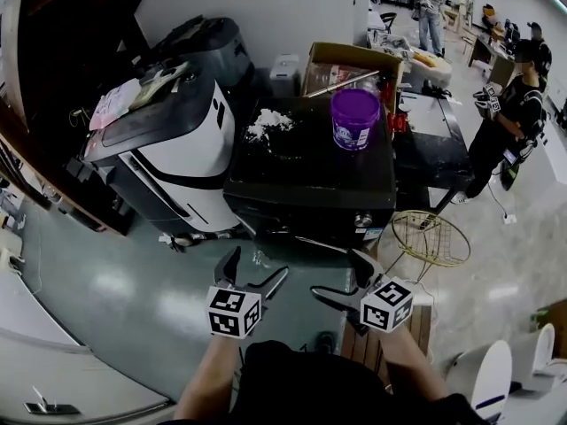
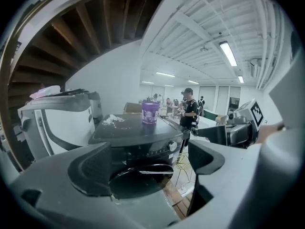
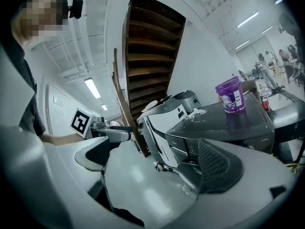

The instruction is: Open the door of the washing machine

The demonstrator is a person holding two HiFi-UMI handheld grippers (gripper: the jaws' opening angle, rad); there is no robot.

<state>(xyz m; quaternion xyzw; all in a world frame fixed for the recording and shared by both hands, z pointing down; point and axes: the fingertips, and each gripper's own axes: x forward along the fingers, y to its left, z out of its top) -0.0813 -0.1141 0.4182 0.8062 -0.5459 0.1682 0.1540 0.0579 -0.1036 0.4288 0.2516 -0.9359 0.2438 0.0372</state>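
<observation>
The task looks unstarted. The washing machine point(image 1: 310, 175) stands on the floor just ahead, and the round door point(image 2: 140, 175) on its front is shut. Left claw point(image 1: 255, 269) and right claw point(image 1: 340, 277) hover spread and empty, short of it. Reaching for the door and pulling it open are still to do.

Ahead of you: purple tub point(image 1: 355, 118), upright; white scraps point(image 1: 270, 124) to its left; cardboard box point(image 1: 341, 60) behind; white-and-black machine point(image 1: 168, 149) farther left. To your right, on the floor: gold wire basket point(image 1: 431, 237).
</observation>
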